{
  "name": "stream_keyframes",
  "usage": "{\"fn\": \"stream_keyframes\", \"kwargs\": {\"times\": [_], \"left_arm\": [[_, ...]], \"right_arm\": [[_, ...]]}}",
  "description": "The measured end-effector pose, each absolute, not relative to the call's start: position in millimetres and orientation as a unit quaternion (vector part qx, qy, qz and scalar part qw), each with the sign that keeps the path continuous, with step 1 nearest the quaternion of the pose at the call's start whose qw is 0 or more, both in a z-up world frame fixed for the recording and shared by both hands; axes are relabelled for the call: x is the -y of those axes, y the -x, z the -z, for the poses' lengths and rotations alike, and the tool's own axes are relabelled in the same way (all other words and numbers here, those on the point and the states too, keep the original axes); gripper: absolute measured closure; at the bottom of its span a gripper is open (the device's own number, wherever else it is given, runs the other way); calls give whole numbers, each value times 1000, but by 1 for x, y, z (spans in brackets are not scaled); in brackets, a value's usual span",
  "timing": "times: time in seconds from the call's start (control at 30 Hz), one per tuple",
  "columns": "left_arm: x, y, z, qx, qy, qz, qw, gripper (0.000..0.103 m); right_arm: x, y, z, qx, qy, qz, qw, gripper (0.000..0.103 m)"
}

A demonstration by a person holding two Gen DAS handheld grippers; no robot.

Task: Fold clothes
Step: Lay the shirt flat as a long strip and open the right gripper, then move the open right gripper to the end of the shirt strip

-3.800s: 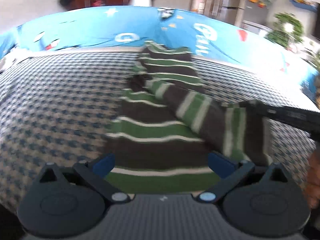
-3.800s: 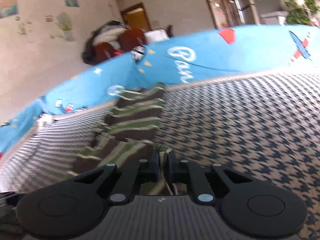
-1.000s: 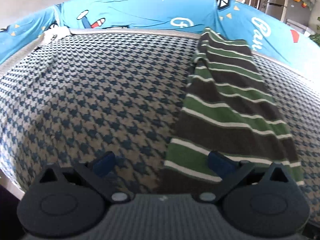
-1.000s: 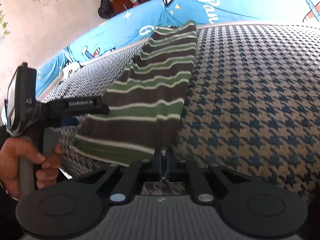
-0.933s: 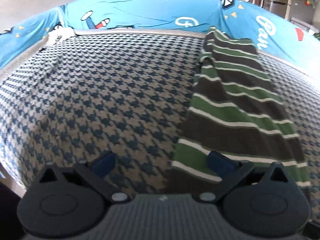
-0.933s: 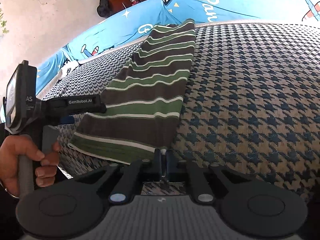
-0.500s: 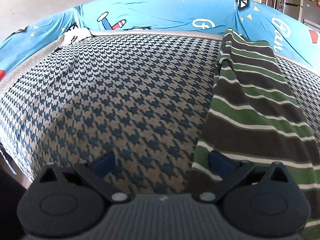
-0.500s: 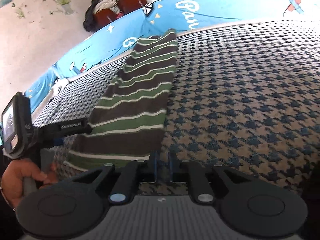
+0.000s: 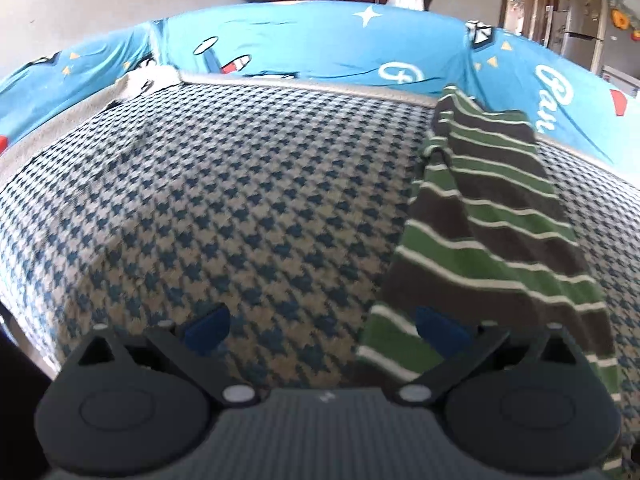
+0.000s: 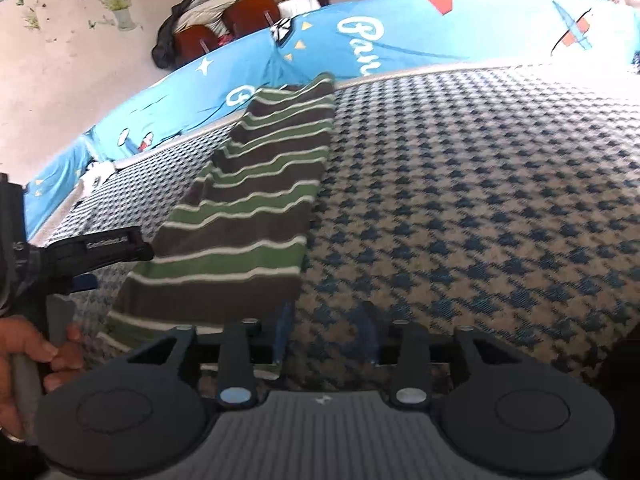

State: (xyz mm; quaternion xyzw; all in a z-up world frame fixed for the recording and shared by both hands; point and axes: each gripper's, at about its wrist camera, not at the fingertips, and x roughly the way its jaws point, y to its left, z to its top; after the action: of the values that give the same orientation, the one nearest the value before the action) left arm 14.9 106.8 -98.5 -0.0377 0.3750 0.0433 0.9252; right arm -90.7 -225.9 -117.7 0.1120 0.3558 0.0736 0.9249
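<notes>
A folded garment with green, brown and white stripes lies as a long strip on the houndstooth bed cover, running from the near edge to the far blue border. My left gripper is open; its right pad hovers over the garment's near left corner. In the right wrist view the garment lies left of centre. My right gripper sits at its near right corner with jaws opening. Only bed cover shows between them, and the corner lies beside the left finger.
A blue cartoon-print sheet rises along the bed's far side. Chairs piled with clothes stand behind it. A hand holds the left gripper's handle at the near left. Bare houndstooth cover spreads right of the garment.
The right gripper's jaws, pinched on the garment's near corner before, have parted and let it go. The left wrist view has swung left, so the garment sits further right.
</notes>
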Motion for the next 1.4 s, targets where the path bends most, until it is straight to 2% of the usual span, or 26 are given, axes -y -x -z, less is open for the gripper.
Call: {"fn": "stream_keyframes", "kwargs": {"times": [0.07, 0.33, 0.4, 0.47, 0.8, 0.9, 1.4], "left_arm": [[-100, -15, 99, -373, 33, -31, 927, 0], [-68, -11, 103, -363, 1, 20, 932, 0], [-63, -12, 106, -370, -6, 28, 929, 0], [-58, -13, 110, -379, -13, 30, 925, 0], [-55, -13, 116, -384, -16, 24, 923, 0], [-56, -14, 116, -386, -16, 26, 922, 0], [-58, -16, 109, -377, -14, 21, 926, 0]], "right_arm": [[228, 90, 116, -350, -107, -54, 929, 51], [234, 84, 119, -351, -104, -23, 930, 48], [231, 82, 121, -352, -91, -27, 931, 42], [228, 82, 121, -354, -85, -39, 931, 30], [225, 81, 126, -365, -94, -71, 924, 12], [222, 81, 126, -374, -95, -79, 919, 1], [233, 68, 117, -394, -119, -107, 905, 0]]}}
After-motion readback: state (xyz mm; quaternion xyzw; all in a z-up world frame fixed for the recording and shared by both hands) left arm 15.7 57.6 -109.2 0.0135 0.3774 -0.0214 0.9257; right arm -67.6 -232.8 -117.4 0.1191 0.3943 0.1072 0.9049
